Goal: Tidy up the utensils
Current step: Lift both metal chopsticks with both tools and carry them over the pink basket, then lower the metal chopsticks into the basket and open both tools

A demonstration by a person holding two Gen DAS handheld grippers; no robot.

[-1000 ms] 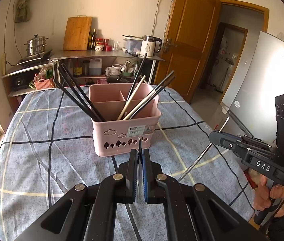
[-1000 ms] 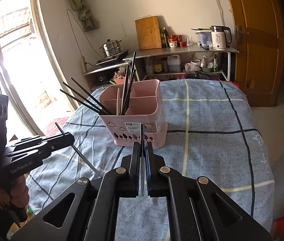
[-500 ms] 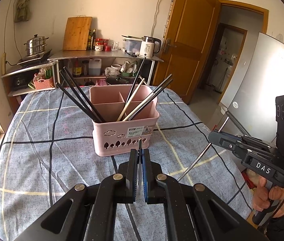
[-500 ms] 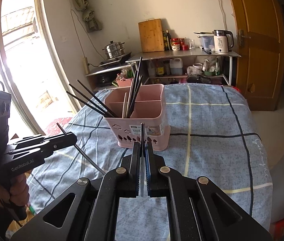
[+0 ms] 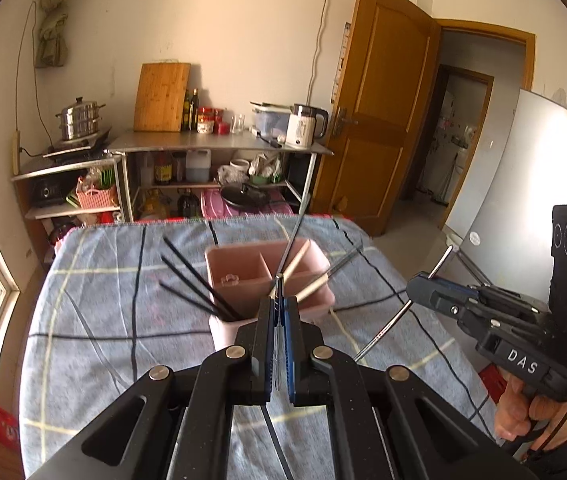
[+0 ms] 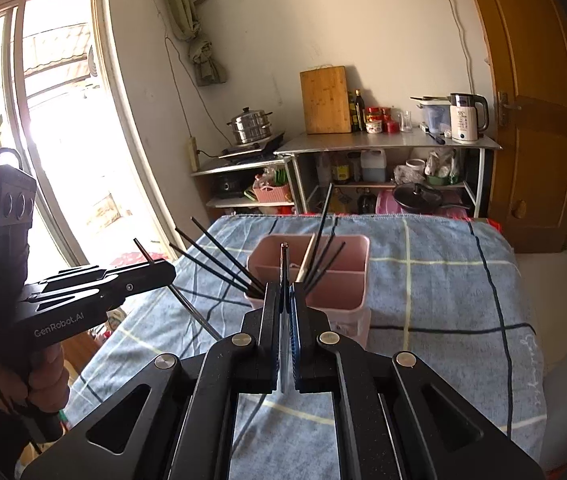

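A pink divided basket stands on the blue checked tablecloth. Black chopsticks fan out of its left corner, and pale and dark sticks lean in the right compartments. My left gripper is shut on a thin metal chopstick, held above the cloth left of the basket. My right gripper is shut on another metal chopstick, right of the basket. Each gripper's fingers hide the basket's near wall in its own view.
Behind the table stand metal shelves with a kettle, a cutting board and a steamer pot. A wooden door and a fridge are at the right, a big window at the left.
Both grippers have risen, each still shut on its metal chopstick. The basket now sits lower and smaller in both views, partly behind the fingers.
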